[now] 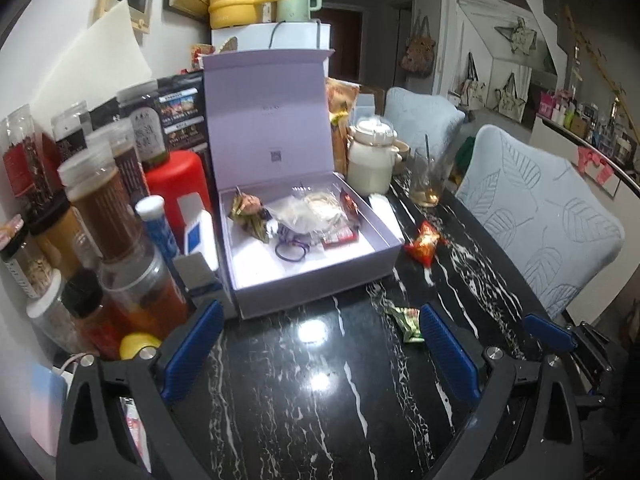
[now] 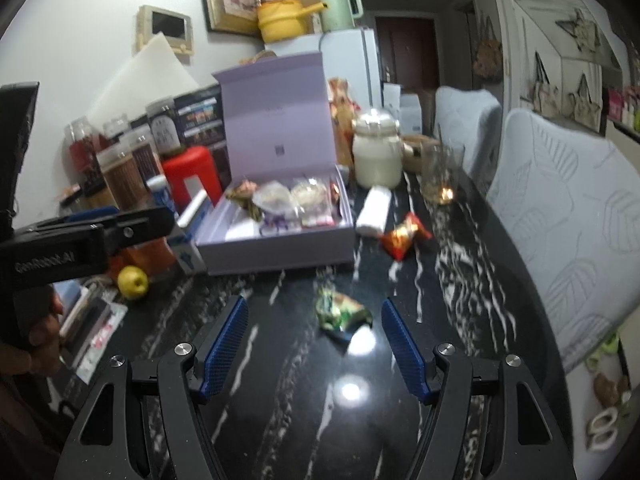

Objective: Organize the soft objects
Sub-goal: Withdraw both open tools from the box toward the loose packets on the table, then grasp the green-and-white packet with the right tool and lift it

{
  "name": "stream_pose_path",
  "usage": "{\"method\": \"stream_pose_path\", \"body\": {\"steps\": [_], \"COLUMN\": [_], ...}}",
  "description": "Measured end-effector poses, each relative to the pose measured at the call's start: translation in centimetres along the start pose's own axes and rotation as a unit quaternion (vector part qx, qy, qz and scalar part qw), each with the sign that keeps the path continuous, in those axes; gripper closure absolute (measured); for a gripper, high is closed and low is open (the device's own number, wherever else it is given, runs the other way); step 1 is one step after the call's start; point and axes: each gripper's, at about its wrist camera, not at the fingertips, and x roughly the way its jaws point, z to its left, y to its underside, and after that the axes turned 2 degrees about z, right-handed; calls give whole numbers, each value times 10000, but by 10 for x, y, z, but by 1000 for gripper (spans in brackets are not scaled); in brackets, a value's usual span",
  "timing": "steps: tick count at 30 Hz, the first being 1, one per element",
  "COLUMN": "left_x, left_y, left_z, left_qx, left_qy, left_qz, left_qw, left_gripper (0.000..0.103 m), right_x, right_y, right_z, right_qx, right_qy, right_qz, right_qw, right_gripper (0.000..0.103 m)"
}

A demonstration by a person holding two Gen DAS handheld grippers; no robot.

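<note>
An open lilac box (image 1: 256, 298) (image 2: 280, 250) stands on the black marble table (image 1: 304, 392) with several snack packets and a purple hair tie (image 1: 291, 251) inside. A green packet (image 1: 404, 318) (image 2: 342, 314) lies on the table in front of the box. A red packet (image 1: 423, 242) (image 2: 404, 236) lies to the box's right. My left gripper (image 1: 322, 346) is open and empty, just short of the box. My right gripper (image 2: 314, 344) is open and empty, with the green packet between and just beyond its fingertips. The right gripper's blue finger (image 1: 548, 330) shows in the left wrist view.
Jars and bottles (image 1: 100, 208) crowd the table's left side beside a red canister (image 1: 178, 184). A white ceramic pot (image 1: 372, 156), a glass (image 1: 426, 182) and a white block (image 2: 374, 210) stand behind. A yellow fruit (image 2: 133, 282) lies left. Two light blue chairs (image 1: 540, 216) line the right edge.
</note>
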Motion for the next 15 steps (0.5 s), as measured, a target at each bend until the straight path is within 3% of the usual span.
{"method": "stream_pose_path", "body": {"steps": [15], "left_x": [50], "left_y": [21], "left_z": [-25], "left_qx": [108], "left_qy": [403], "left_qz": [635], "left_qw": [9971], "left_gripper": [3], "right_x": [41], "right_y": [37], "right_z": [-43], "right_qx": [452], "right_qy": [-38], "right_qz": [686], "right_qw": [9966], "right_gripper": [33]}}
